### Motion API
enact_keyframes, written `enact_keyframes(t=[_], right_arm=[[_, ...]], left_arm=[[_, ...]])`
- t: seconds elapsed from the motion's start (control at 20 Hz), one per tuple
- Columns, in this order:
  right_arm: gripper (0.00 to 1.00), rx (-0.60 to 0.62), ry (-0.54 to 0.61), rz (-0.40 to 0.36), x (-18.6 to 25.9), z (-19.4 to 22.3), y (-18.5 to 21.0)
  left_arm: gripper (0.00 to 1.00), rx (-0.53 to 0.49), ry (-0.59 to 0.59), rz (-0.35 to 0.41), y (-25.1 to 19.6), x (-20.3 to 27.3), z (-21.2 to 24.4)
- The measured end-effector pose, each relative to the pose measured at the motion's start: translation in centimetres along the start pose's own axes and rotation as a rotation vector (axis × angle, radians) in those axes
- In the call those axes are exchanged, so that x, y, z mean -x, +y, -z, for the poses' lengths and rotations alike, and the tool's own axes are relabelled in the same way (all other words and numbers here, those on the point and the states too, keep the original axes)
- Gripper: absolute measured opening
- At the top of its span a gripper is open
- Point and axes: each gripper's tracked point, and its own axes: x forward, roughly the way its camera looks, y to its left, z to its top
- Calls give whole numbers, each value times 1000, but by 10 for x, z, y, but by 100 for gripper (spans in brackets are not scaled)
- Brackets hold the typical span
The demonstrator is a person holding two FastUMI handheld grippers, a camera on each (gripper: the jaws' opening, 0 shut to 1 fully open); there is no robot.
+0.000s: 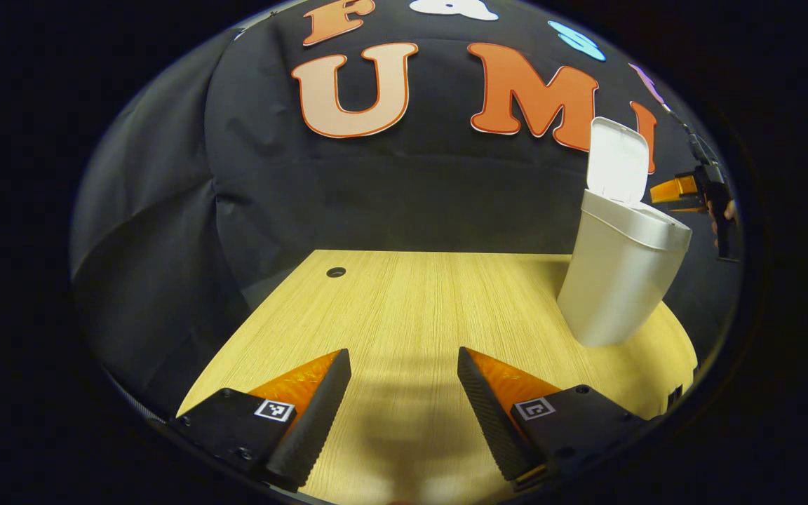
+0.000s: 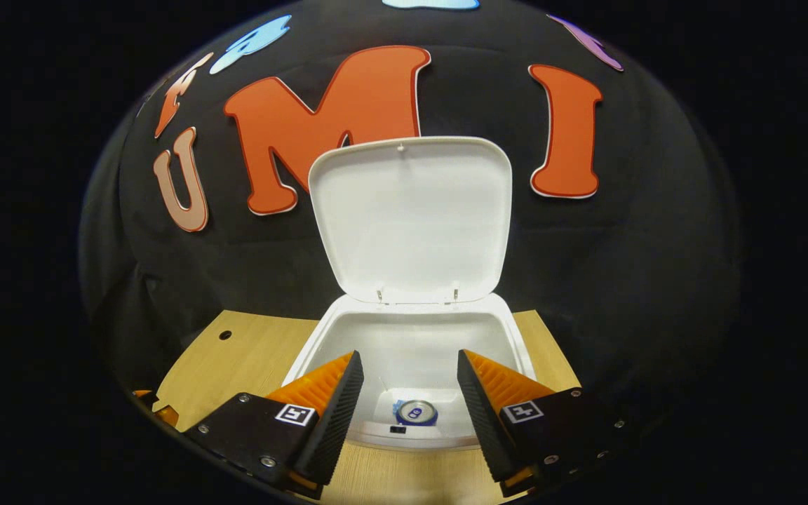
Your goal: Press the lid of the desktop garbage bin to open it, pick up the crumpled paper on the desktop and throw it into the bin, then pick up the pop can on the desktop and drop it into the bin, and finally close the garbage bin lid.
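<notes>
My left gripper (image 1: 404, 393) hangs wide open and empty over the pale wooden table (image 1: 404, 301). My right gripper (image 2: 409, 393) gapes empty too — the shiny pop can (image 2: 416, 412) lies inside the white plastic bin (image 2: 516, 344). Its flip lid (image 2: 411, 217) stands up — I'd push it down gently.

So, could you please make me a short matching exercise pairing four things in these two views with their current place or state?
Things:
1. bin lid
2. pop can
3. right gripper
4. left gripper

States:
A. open, over bare desktop
B. raised upright
C. open, over the bin's mouth
D. lying inside the bin

Pairs: 1-B, 2-D, 3-C, 4-A
</notes>
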Motion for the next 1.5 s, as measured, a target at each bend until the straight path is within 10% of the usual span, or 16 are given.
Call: enact_keyframes(t=[1.5], right_arm=[[88, 113, -258, 35, -26, -196, 2]], left_arm=[[98, 61, 31, -33, 18, -14, 17]])
